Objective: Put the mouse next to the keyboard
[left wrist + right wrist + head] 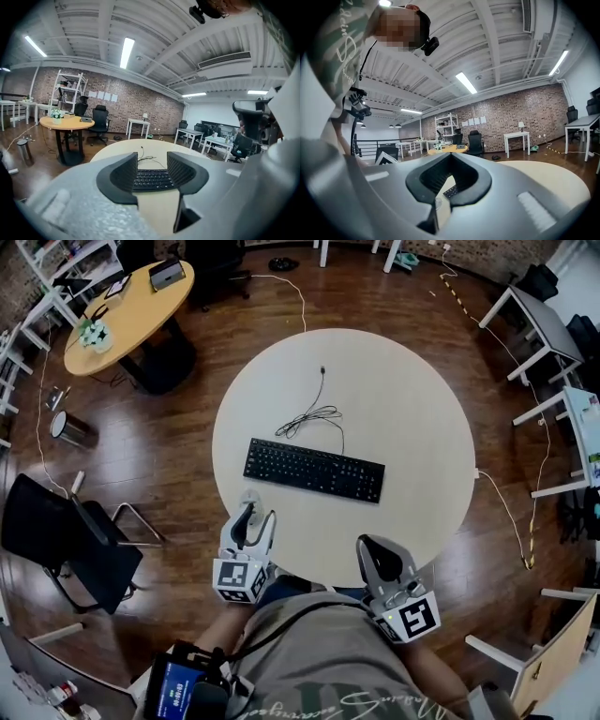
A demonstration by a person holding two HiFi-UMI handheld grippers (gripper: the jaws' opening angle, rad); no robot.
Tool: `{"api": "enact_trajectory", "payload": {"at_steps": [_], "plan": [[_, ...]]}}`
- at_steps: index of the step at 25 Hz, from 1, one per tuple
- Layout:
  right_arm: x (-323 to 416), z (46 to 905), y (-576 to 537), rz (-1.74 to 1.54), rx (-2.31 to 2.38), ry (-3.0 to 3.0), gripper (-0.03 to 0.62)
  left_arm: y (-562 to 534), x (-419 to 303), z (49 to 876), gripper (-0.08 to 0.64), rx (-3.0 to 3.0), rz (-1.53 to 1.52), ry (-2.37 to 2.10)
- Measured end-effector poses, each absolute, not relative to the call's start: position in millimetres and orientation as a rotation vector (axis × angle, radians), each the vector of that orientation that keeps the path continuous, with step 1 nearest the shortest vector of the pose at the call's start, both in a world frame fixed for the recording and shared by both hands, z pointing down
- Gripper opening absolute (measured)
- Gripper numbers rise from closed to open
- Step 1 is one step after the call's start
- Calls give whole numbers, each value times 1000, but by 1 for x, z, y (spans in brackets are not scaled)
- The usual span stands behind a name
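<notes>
A black keyboard (314,470) lies across the middle of the round beige table (412,409); its thin black cable (312,413) curls behind it. I see no clear mouse. A small pale round thing (249,495) lies at the table's near left; I cannot tell what it is. My left gripper (251,518) hovers just behind it, open and empty, and the keyboard (152,179) shows between its jaws. My right gripper (378,557) hangs at the table's near edge, with its tips together and nothing held. Through them a corner of the keyboard (451,190) shows.
A round wooden table (131,306) with small items stands at the back left. A black chair (70,540) is on the left. White desks (544,324) line the right side. Cables trail over the wooden floor (525,531).
</notes>
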State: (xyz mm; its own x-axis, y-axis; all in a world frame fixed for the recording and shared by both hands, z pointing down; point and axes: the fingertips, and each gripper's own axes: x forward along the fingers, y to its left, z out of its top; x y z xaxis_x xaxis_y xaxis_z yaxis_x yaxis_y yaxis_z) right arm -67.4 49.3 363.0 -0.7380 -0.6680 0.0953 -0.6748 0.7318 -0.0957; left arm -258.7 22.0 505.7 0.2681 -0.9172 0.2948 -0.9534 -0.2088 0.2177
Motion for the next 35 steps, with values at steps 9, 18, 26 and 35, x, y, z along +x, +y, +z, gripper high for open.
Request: {"api": "enact_trajectory", "payload": {"at_steps": [9, 18, 26, 35], "plan": [[-65, 365, 55, 175, 1185, -2828, 5, 7, -305, 602, 256, 1974, 356, -1681], [-56, 369, 66, 200, 1249, -2793, 5, 11, -327, 710, 264, 1791, 598, -1580], [-32, 381, 75, 214, 1338, -2715, 5, 11, -330, 727, 270, 1791, 640, -1581], [-14, 380, 78, 234, 1351, -2720, 5, 18, -319, 726, 267, 1753, 647, -1592]]}}
